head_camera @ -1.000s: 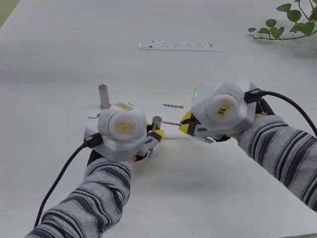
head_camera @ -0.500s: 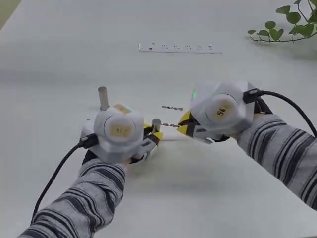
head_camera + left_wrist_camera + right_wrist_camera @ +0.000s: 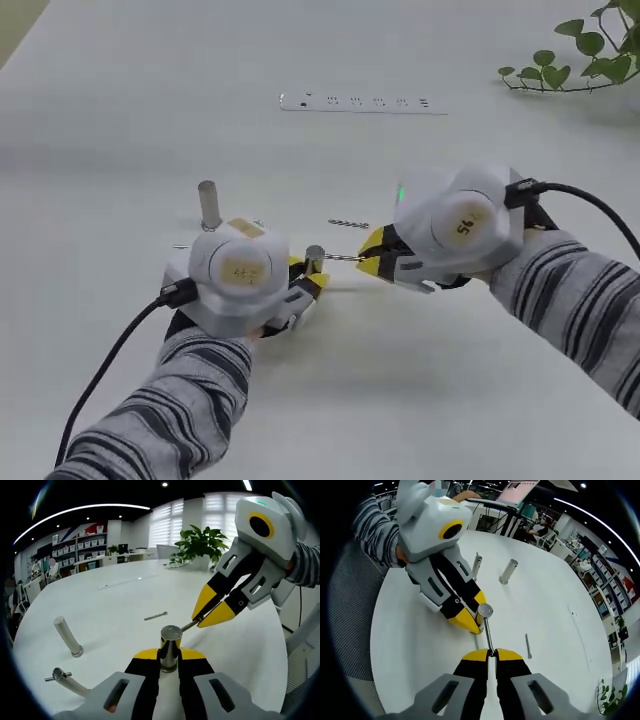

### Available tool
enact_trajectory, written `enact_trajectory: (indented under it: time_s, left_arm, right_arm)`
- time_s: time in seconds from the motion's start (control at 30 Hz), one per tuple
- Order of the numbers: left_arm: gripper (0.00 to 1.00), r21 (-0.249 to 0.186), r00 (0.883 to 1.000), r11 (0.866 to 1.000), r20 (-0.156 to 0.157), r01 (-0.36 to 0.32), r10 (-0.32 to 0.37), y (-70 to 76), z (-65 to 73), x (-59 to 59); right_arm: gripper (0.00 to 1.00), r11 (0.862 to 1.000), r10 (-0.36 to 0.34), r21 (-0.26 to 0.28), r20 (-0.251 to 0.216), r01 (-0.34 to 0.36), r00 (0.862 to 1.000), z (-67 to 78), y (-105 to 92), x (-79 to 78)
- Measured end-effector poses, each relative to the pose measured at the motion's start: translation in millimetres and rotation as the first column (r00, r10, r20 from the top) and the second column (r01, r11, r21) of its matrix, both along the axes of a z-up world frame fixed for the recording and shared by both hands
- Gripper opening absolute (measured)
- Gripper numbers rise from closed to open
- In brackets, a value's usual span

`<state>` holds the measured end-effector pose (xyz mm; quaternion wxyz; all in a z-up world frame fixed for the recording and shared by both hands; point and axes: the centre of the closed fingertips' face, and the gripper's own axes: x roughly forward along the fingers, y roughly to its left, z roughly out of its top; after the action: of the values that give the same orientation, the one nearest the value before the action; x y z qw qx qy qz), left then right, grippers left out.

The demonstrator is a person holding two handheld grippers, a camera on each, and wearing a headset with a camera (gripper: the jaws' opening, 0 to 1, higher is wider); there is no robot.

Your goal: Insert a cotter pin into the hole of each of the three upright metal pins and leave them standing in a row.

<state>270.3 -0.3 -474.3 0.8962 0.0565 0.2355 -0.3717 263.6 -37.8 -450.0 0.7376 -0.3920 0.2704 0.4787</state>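
Steel meets steel near the table's (image 3: pixel 420 390) middle: the left gripper (image 3: pixel 170 655) is clamped on the lower part of a pin (image 3: pixel 170 639), holding it upright on the surface. The right gripper (image 3: pixel 491 654) is pinched tight on the tail of a cotter (image 3: pixel 488 634), whose tip lies at the pin's side just under its top. Whether the tip has entered the hole I cannot tell. The step in hand looks like the push-through, and it should go best if the cotter stays level and square to the pin, aimed along the hole's line rather than across it. The left jaws ought to hold firm and low so the pin neither turns nor tips under the push. A slow, straight advance suits a wire this thin, since a skewed shove would likely bend it or skid it off the round side. A slight roll of the right wrist may help the tip find the bore. Behind the left gripper stands a second pin (image 3: pixel 67 636), bare, and nearer it a third pin (image 3: pixel 62 677) already carries a cotter. A spare cotter (image 3: pixel 156 615) lies flat just beyond the work, apart from both grippers.
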Motion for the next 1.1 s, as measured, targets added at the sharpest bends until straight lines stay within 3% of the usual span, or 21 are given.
enact_trajectory:
  time_s: [0.1, 0.23, 0.4, 0.57, 1.1]
  left_arm:
    - [0.10, 0.002, 1.000, 1.000, 0.001, -0.001, 0.001, -0.2, 0.1, 0.2]
    - [0.10, 0.003, 1.000, 1.000, 0.000, 0.001, -0.001, 0.1, 0.1, 0.1]
    - [0.09, 0.004, 1.000, 1.000, 0.001, -0.002, 0.002, 0.3, 0.2, 0.3]
    - [0.09, 0.011, 1.000, 1.000, 0.003, -0.004, 0.004, -0.1, 0.3, 0.3]
    - [0.09, 0.017, 0.999, 0.999, 0.009, -0.034, 0.034, 0.1, 0.4, 0.2]
  right_arm:
    - [0.00, 1.000, -0.006, 0.016, -0.012, 0.006, 1.000, 0.5, 0.5, 2.6]
    - [0.00, 0.999, 0.040, -0.026, 0.026, -0.039, 0.999, 2.3, 2.3, 1.6]
    - [0.00, 0.998, 0.053, -0.032, 0.030, -0.052, 0.998, 2.6, 4.3, -0.6]
    - [0.00, 0.998, 0.063, -0.008, 0.027, -0.063, 0.998, 3.6, 12.0, -4.6]
    - [0.00, 0.996, 0.087, -0.014, 0.040, -0.087, 0.995, 0.8, 29.5, -2.5]
